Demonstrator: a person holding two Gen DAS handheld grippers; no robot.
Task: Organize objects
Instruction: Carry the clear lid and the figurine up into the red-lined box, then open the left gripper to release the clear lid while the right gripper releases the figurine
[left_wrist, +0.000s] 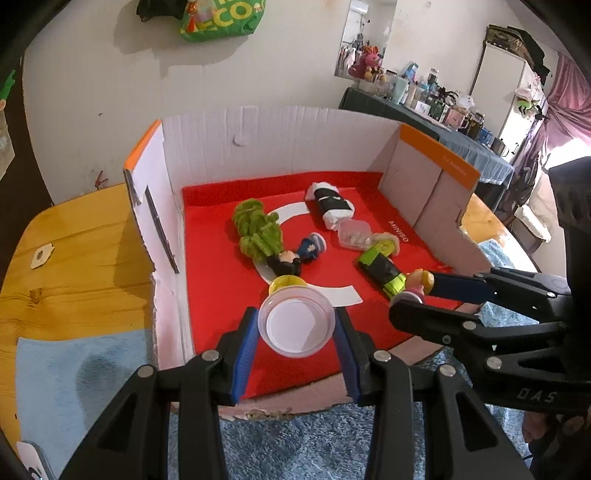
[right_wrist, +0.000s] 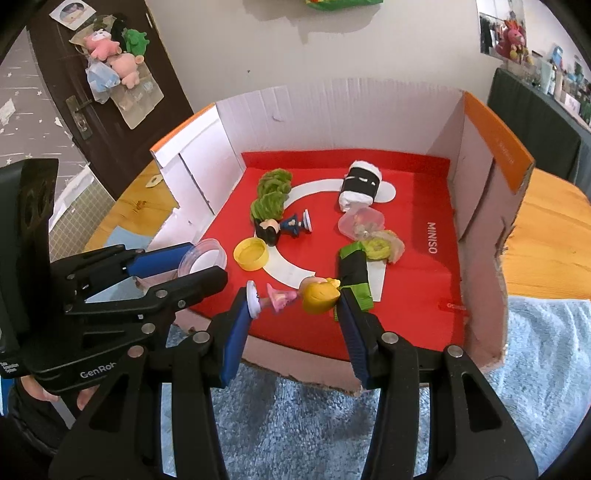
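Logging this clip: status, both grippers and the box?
Left gripper shut on clear lid. Right gripper shut on blonde figurine. Both over cardboard box front edge. Nothing blocking.

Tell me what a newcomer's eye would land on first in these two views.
First, the bright red mat lining the open cardboard box, scattered with small toys. Next, the two grippers at its near edge: the left gripper clamps a clear round container, and the right gripper clamps a blonde figurine in pink lying sideways. A yellow lid lies between them.
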